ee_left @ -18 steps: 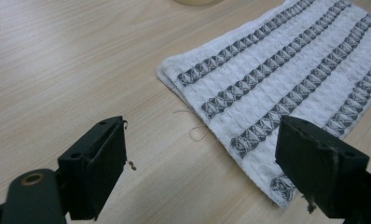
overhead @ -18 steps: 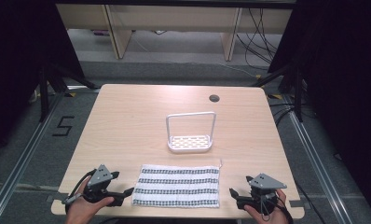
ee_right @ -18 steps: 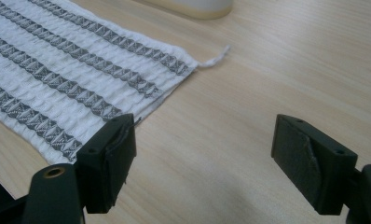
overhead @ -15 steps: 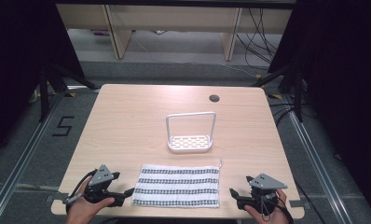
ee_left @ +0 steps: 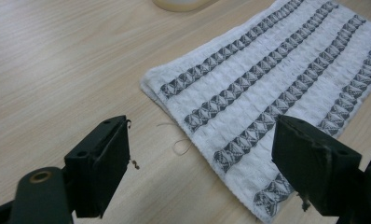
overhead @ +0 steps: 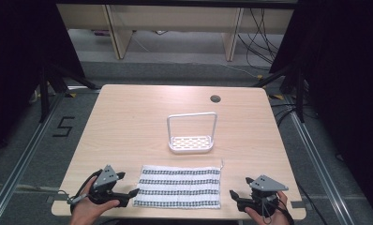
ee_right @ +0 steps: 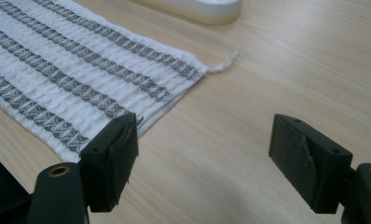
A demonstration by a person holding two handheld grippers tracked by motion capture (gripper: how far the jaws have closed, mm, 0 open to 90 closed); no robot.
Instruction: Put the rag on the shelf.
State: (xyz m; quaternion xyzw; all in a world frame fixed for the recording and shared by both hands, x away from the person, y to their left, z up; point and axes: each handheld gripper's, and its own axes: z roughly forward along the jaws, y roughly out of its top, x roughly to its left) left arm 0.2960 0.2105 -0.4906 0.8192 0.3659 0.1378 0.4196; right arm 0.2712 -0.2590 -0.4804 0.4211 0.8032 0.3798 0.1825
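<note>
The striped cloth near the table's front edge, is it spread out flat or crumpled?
Spread flat. The striped cloth lies as a neat rectangle on the table, stripes straight, no bunching; whether it is doubled, cannot tell.

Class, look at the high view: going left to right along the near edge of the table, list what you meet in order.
Left gripper → striped cloth → right gripper.
</note>
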